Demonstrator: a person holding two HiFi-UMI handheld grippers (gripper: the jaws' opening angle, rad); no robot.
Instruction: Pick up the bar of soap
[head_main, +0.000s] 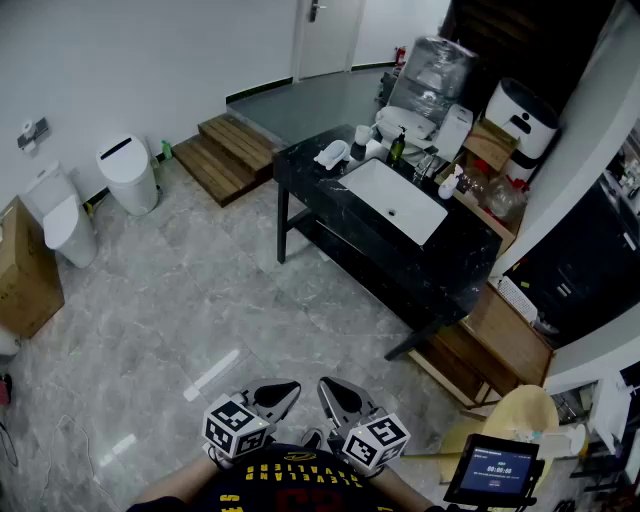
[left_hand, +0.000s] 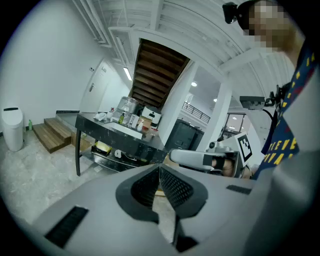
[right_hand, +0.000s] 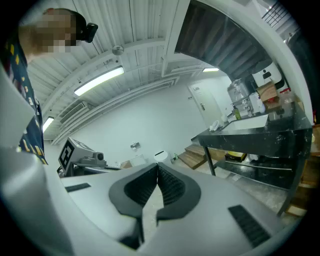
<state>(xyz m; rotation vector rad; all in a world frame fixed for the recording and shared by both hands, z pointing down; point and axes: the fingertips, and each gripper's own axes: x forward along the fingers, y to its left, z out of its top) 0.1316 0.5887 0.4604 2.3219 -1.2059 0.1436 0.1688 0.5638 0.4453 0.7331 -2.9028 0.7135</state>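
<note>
The black counter (head_main: 455, 262) with a white sink (head_main: 395, 200) stands far ahead across the floor. On its left end lies a small white thing (head_main: 333, 152), possibly the soap in its dish; too small to tell. Both grippers are held close to the person's body at the bottom of the head view. My left gripper (head_main: 275, 393) is shut with nothing between its jaws, and so is my right gripper (head_main: 336, 392). The left gripper view shows its closed jaws (left_hand: 159, 167) pointing towards the counter (left_hand: 115, 132). The right gripper's jaws (right_hand: 157, 166) meet too, the counter (right_hand: 250, 132) to their right.
Bottles and cups crowd the counter's back by a wrapped water bottle (head_main: 435, 70). Wooden steps (head_main: 230, 150), a white bin (head_main: 130, 175), a toilet (head_main: 60, 215) and a cardboard box (head_main: 25, 270) line the left. A wooden chair (head_main: 520, 420) and a small screen (head_main: 495, 468) sit at my right.
</note>
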